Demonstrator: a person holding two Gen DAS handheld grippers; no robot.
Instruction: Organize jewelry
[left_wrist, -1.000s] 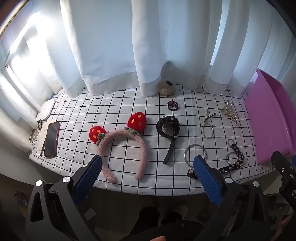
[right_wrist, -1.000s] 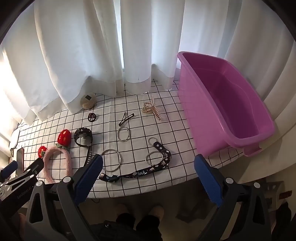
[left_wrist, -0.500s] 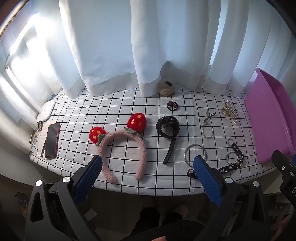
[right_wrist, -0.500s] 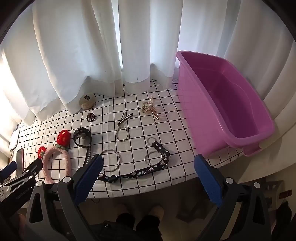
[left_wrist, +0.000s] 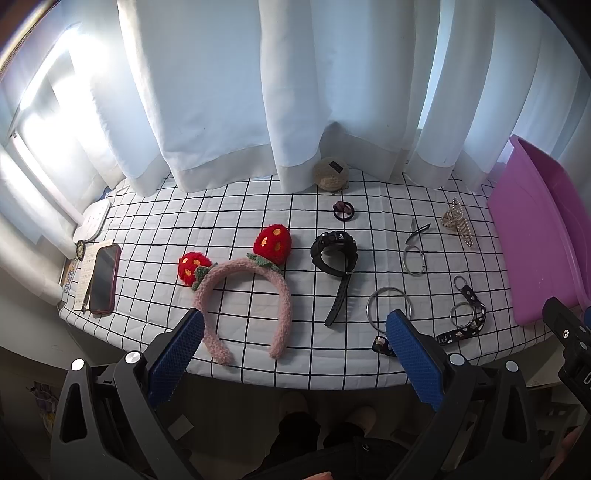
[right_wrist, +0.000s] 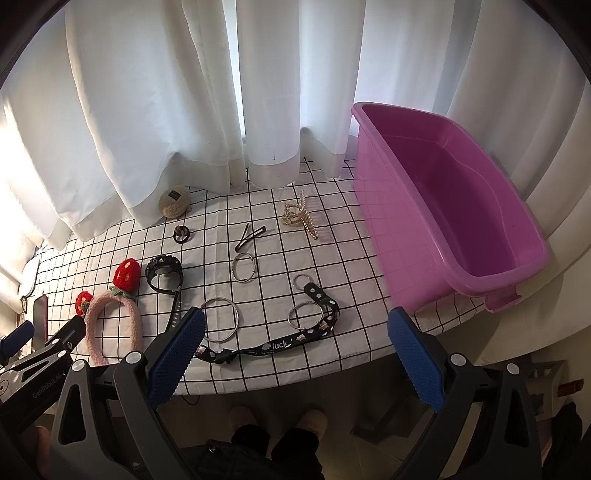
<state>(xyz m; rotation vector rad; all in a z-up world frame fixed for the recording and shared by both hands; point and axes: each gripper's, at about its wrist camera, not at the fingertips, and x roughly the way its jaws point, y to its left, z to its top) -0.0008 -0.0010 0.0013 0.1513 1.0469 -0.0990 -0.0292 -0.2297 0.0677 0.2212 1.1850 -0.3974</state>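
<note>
Both tongs spread, gripping nothing — left tongs (left_wrist: 293, 338) and right tongs (right_wrist: 295, 338) hover off the table (right_wrist: 354, 354) edge. Jewelry lies scattered; lanyard (right_wrist: 280, 345) partly hidden, purple bin (left_wrist: 532, 236) cut off.

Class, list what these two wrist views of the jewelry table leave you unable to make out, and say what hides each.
- Tub: left view, its inside faces away and the edge crops it.
- Lanyard: left view, the left gripper's finger covers part.
- Phone: right view, the left gripper's body hides most.
- Tag on the ball: both views, print too small.
- Paper under the phone: left view, writing too small.
</note>
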